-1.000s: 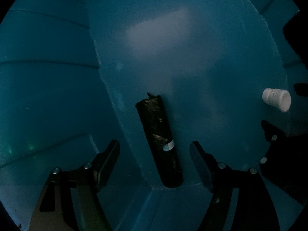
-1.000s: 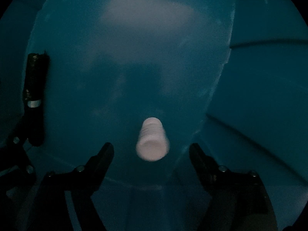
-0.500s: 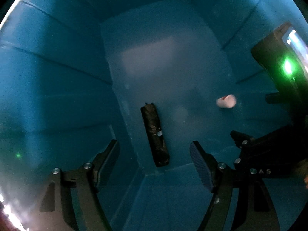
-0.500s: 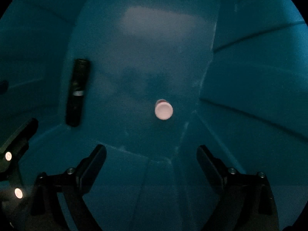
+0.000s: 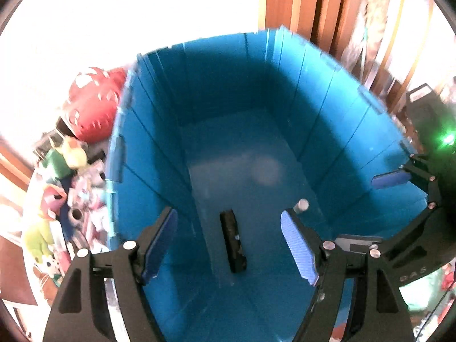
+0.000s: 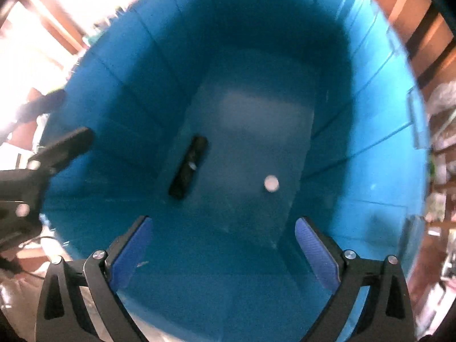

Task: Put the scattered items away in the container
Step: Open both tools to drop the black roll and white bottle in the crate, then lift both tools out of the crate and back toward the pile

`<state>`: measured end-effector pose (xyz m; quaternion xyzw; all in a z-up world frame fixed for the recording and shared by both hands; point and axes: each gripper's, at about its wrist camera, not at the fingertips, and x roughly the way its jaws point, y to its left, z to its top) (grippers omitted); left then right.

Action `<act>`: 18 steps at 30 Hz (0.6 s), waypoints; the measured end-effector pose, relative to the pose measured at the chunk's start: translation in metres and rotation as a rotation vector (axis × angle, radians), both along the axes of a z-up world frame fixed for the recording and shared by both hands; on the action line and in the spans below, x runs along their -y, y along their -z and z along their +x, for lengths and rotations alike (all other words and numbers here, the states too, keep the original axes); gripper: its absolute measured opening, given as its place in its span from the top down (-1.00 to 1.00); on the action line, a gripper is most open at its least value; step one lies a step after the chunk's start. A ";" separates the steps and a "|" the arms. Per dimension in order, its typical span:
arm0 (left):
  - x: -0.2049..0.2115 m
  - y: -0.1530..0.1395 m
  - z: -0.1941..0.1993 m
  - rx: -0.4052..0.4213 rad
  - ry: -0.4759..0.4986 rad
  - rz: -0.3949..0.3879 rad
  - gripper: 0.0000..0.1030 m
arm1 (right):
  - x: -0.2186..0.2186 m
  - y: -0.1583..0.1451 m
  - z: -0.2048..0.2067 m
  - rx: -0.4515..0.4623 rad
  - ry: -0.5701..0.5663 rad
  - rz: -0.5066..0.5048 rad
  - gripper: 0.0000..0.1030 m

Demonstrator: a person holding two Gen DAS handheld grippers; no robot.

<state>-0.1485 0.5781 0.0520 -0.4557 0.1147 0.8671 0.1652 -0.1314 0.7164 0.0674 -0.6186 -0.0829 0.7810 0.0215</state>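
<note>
A deep blue bin [image 5: 148, 131] fills both views. On its floor lie a black cylinder with a small silver label [image 5: 232, 242] [image 6: 188, 168] and a small white ribbed piece [image 5: 302, 205] [image 6: 271, 183], apart from each other. My left gripper [image 5: 228, 215] hangs open high above the black cylinder, holding nothing. Above the bin's near end, my right gripper [image 6: 223, 222] has its jaws still opening, with nothing between them. It also shows at the right edge of the left wrist view [image 5: 376, 208]. One left finger [image 6: 68, 145] shows at the left of the right wrist view.
A heap of plush toys [image 5: 65, 188] and a red patterned cushion [image 5: 94, 105] lie against the bin's left outer wall. Wooden furniture [image 5: 313, 5] stands behind the bin. Cluttered shelves [image 6: 441, 154] sit to the right.
Both grippers have risen from near the bin floor to about rim height, so the rim and room now show. The right jaws have widened. The white piece now lies farther from the right gripper.
</note>
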 end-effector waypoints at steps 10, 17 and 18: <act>0.020 -0.025 0.073 -0.137 -0.045 0.052 -0.46 | 0.042 -0.054 0.073 -0.245 -0.167 -0.065 -0.99; 0.042 -0.028 0.107 -0.149 -0.080 0.073 -0.46 | 0.053 -0.051 0.098 -0.281 -0.181 -0.066 -0.99; 0.047 -0.029 0.111 -0.154 -0.081 0.085 -0.46 | 0.059 -0.052 0.102 -0.287 -0.186 -0.070 -0.99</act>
